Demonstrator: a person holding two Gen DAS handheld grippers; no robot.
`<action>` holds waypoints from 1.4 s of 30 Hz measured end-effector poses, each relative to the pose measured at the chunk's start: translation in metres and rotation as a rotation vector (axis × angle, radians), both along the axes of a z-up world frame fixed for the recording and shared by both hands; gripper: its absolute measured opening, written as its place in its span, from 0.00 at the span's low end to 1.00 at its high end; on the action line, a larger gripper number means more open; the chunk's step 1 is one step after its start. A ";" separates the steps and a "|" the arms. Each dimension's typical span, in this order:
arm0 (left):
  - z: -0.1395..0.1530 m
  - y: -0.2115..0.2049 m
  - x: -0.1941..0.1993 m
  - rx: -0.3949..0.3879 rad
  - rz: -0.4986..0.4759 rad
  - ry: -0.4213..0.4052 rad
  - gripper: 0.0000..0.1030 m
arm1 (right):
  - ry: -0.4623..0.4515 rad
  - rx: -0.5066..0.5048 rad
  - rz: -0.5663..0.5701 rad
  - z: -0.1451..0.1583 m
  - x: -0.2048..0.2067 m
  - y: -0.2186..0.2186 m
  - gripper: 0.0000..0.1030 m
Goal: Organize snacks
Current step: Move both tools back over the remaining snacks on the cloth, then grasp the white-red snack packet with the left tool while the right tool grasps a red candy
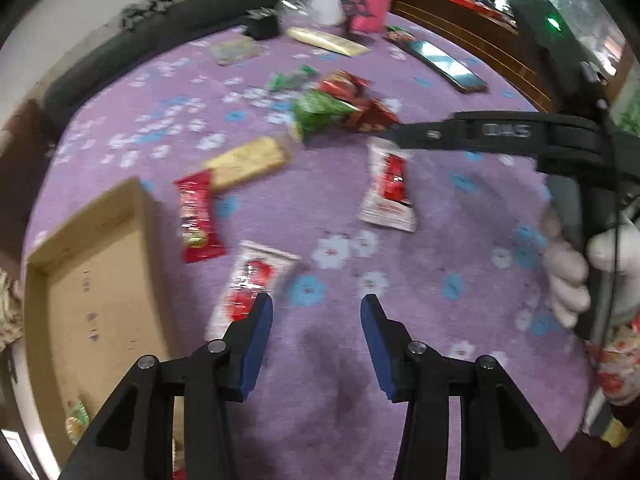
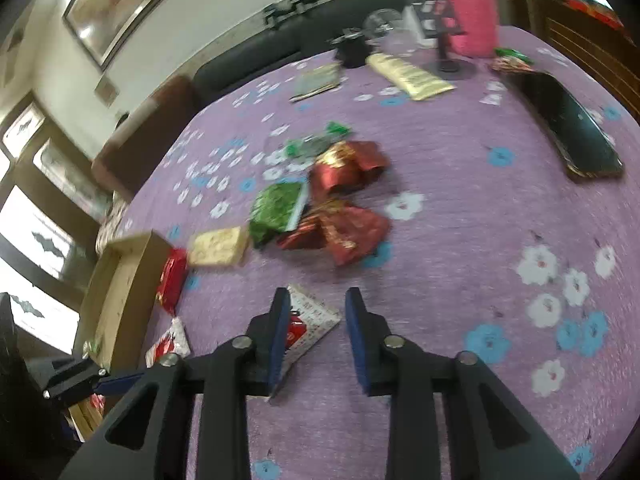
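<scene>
Snack packets lie scattered on a purple flowered cloth [image 1: 440, 240]. My left gripper [image 1: 317, 307] is open and empty above the cloth; a white-and-red packet [image 1: 256, 280] lies just beyond its left finger. A cardboard box [image 1: 100, 280] sits to the left. A second white-and-red packet [image 1: 388, 188], a long red packet [image 1: 196, 216] and a yellow bar [image 1: 248, 162] lie farther out. My right gripper [image 2: 317, 300] is open, with a white-and-red packet [image 2: 310, 326] under its left finger. Green [image 2: 278, 210] and red [image 2: 348, 232] packets sit beyond it.
A black phone [image 2: 568, 128], a pink container [image 2: 472, 20], a cream packet [image 2: 408, 76], a black stand [image 2: 446, 56] and a small black pot [image 2: 352, 52] stand at the far side. The right gripper's body [image 1: 500, 132] reaches in over the cloth in the left wrist view.
</scene>
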State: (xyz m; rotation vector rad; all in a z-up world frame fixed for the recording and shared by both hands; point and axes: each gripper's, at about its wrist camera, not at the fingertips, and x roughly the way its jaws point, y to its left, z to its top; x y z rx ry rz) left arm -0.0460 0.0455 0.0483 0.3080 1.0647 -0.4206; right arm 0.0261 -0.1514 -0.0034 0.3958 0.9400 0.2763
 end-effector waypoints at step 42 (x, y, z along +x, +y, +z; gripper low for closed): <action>-0.033 -0.002 0.031 0.016 0.081 0.007 0.65 | -0.026 -0.148 0.089 0.010 -0.068 0.039 0.20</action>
